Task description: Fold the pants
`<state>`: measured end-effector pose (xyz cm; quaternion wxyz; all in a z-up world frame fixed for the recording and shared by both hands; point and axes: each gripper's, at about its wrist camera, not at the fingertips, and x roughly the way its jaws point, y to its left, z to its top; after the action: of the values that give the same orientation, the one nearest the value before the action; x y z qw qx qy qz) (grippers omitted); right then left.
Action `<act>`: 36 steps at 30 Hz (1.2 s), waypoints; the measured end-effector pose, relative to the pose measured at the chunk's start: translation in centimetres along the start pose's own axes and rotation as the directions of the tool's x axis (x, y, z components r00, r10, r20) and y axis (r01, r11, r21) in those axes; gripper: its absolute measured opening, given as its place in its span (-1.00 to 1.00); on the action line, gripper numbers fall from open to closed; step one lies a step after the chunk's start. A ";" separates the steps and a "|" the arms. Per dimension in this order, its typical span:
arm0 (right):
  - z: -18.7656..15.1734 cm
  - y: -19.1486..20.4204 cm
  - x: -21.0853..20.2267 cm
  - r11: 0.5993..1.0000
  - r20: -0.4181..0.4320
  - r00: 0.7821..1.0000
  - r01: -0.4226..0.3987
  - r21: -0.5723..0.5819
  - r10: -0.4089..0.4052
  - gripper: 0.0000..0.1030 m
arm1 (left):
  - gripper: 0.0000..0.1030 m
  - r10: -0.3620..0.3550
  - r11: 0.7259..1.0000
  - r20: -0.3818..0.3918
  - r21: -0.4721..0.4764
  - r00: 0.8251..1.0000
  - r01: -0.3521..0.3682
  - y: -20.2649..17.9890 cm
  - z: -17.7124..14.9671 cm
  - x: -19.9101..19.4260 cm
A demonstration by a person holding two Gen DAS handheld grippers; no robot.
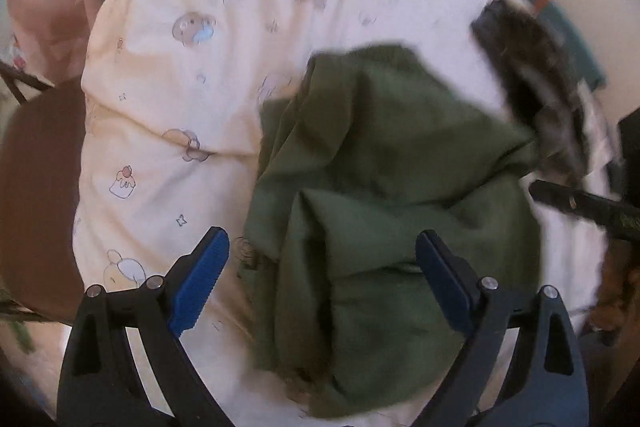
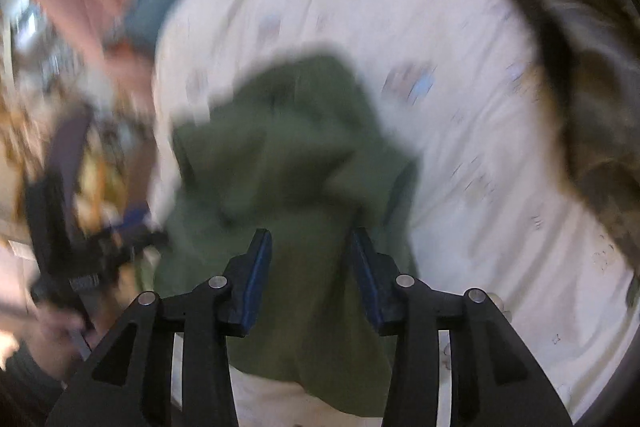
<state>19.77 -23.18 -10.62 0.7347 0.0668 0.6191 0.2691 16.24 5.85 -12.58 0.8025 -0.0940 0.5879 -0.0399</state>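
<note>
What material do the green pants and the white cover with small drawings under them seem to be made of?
Green pants: probably woven cotton, matte; soft folds, no shine.
White cover: likely thin printed cotton over padding; it puffs up and creases.

We see the right wrist view smeared by motion blur; the green pants (image 2: 280, 163) lose their folds, and clutter at left stays unreadable.

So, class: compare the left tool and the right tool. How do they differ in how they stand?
The left tool stands wide open; the right tool is only partly open. The left tool straddles the green pants and the cream bedding; the right tool hangs over pants alone. Both have blue pads and grip nothing.
</note>
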 end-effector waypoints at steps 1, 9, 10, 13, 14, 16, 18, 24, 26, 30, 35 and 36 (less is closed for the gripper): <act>0.0 0.4 1.0 0.998 0.004 0.998 0.062 -0.032 -0.062 -0.18 | 0.80 0.027 0.999 -0.026 0.028 0.999 -0.026 -0.3 -0.1 1.1; 2.1 -6.8 -1.6 0.930 0.272 0.942 0.090 0.356 -0.195 -0.06 | 0.80 0.115 0.988 0.139 -0.123 0.984 -0.099 3.2 2.0 0.6; 2.3 -7.4 -1.6 0.931 0.244 0.957 0.061 0.359 -0.157 -0.06 | 0.80 0.093 0.985 0.145 -0.159 0.985 -0.069 4.2 2.1 0.1; 2.2 -6.8 -1.9 0.953 0.183 0.982 -0.016 0.304 -0.042 -0.04 | 0.80 -0.020 0.972 0.117 -0.232 0.993 0.047 5.7 1.9 -0.9; 2.4 -6.0 -2.0 0.961 0.165 0.986 -0.028 0.274 -0.019 0.03 | 0.77 -0.063 0.969 0.096 -0.231 0.993 0.084 5.8 1.8 -0.9; 1.9 -4.6 -2.6 0.981 0.147 0.989 -0.003 0.196 -0.026 0.32 | 0.73 -0.123 0.972 0.052 -0.193 0.991 0.130 5.2 1.1 -0.8; 1.2 -3.9 -2.8 0.984 0.129 0.988 0.065 0.164 -0.087 0.36 | 0.54 -0.156 0.979 0.015 -0.130 0.988 0.157 3.9 0.1 -0.7; -0.6 -4.2 0.1 0.982 -0.028 0.999 -0.031 0.187 0.037 -0.73 | -0.48 -0.139 0.990 -0.062 0.021 0.988 0.141 -0.2 -1.2 1.1; -1.2 -3.1 -0.9 0.988 -0.011 0.999 -0.044 0.145 0.046 -0.86 | -0.83 -0.128 0.989 -0.081 0.058 0.988 0.133 -1.0 -1.5 0.9; -2.4 -0.8 -4.8 0.996 0.063 0.994 -0.087 0.034 0.084 -0.99 | -0.88 -0.181 0.982 -0.064 0.044 0.981 0.184 -0.9 -2.1 -1.8; -2.2 0.3 -9.2 0.987 0.256 0.953 -0.159 -0.022 0.159 -1.00 | -0.89 -0.210 0.976 0.073 0.081 0.975 0.204 -1.0 -1.6 -6.4; -2.0 0.3 -10.0 0.986 0.301 0.939 -0.164 -0.027 0.165 -1.00 | -0.90 -0.206 0.977 0.096 0.082 0.974 0.198 -1.0 -1.3 -6.8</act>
<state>16.90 -28.20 -2.20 0.7957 0.1581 0.4916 0.3165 12.96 5.92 -6.36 0.8266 -0.1264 0.5310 -0.1373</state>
